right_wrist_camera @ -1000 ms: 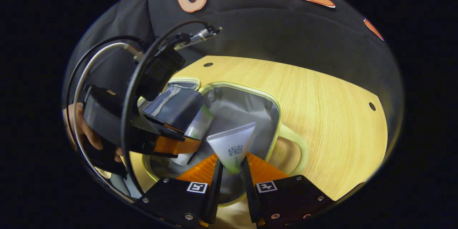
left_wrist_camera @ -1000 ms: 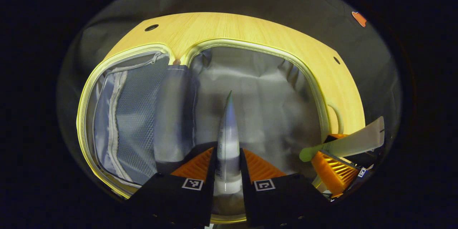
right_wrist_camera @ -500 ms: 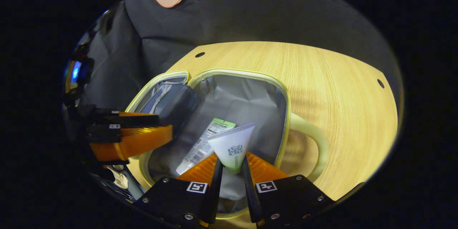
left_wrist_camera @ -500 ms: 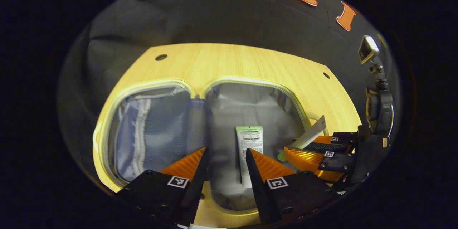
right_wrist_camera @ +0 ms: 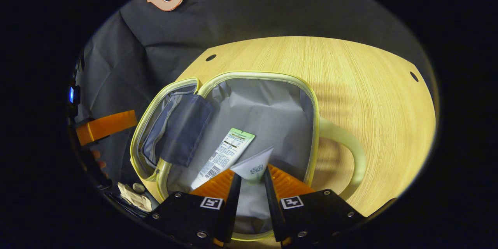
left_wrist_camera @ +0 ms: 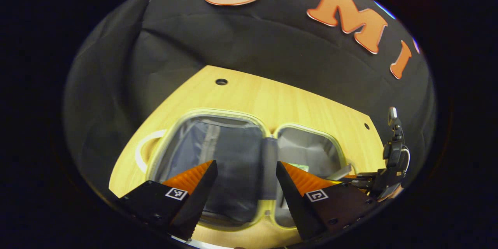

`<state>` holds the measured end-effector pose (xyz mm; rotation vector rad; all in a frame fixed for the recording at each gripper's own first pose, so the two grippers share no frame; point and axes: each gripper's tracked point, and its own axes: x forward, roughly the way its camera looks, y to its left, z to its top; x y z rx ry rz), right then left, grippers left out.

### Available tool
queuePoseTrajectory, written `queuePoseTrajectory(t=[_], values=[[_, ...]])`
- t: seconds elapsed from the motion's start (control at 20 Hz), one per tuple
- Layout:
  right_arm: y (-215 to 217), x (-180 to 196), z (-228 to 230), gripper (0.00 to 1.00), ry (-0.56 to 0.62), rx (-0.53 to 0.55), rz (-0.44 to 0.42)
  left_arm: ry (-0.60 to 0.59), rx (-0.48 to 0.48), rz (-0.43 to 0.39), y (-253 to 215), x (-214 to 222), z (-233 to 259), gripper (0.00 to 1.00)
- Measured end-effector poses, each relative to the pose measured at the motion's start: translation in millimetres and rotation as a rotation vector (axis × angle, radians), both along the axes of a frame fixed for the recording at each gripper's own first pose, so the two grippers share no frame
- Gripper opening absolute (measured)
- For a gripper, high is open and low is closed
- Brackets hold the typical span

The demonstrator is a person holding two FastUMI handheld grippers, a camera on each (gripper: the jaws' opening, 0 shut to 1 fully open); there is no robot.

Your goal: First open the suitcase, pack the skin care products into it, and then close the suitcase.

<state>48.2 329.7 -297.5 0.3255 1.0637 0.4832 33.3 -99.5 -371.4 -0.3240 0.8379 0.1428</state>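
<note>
The open suitcase [right_wrist_camera: 249, 81] lies on the bench [right_wrist_camera: 369, 97]. The right claw [right_wrist_camera: 251, 177] pinches a white tube [right_wrist_camera: 253, 165]; its print is illegible. Another tube [right_wrist_camera: 223, 155] lies inside. The left claw [left_wrist_camera: 245, 179] gapes empty.

left hand-held gripper [left_wrist_camera: 241, 175] spread, empty, above open suitcase [left_wrist_camera: 210, 120].

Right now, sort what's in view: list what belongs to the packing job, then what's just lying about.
Job:
- open suitcase
- flat tube lying on its lining
- small tube in the right gripper
- left gripper, open

Lying about:
- crumpled scrap and a small round thing beside the case
- wooden table
</note>
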Motion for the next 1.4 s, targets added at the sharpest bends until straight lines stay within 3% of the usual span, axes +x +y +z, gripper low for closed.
queuePoseTrajectory(t=[0.15,0.35,0.4,0.45,0.6,0.65,0.7,0.85,0.9,1.0,1.15,1.4], values=[[2,4,4,0.51,-0.019,0.013,-0.006,0.005,0.020,0.085,47,-6,-7,0.94],[-2,24,7,0.53,-0.050,0.010,-0.076,-0.013,0.062,0.149,86,-16,-4,0.94],[-3,25,8,0.60,-0.041,0.016,-0.089,-0.022,0.074,0.158,93,-17,-1,0.94],[-4,27,10,0.55,-0.038,0.016,-0.096,-0.035,0.082,0.174,101,-17,0,0.94],[-16,30,22,0.60,-0.087,0.000,-0.108,-0.063,0.080,0.211,119,-16,-2,0.94],[-20,29,29,0.56,-0.104,-0.007,-0.107,-0.067,0.069,0.227,127,-15,-4,0.94],[-24,29,37,0.65,-0.128,-0.010,-0.106,-0.064,0.058,0.240,134,-16,-8,0.94],[-42,27,64,0.78,-0.216,-0.034,-0.126,-0.065,0.047,0.286,166,-19,-20,0.99],[-49,28,73,0.83,-0.248,-0.041,-0.138,-0.057,0.032,0.301,173,-21,-24,0.94],[-70,30,93,0.86,-0.312,-0.068,-0.171,-0.043,-0.004,0.327,187,-24,-34,0.94],[-119,31,117,0.88,-0.436,-0.196,-0.254,0.011,-0.019,0.344,205,-28,-65,0.94],[-197,15,159,0.88,-0.557,-0.352,-0.371,0.138,-0.091,0.316,207,-29,-119,0.94]])
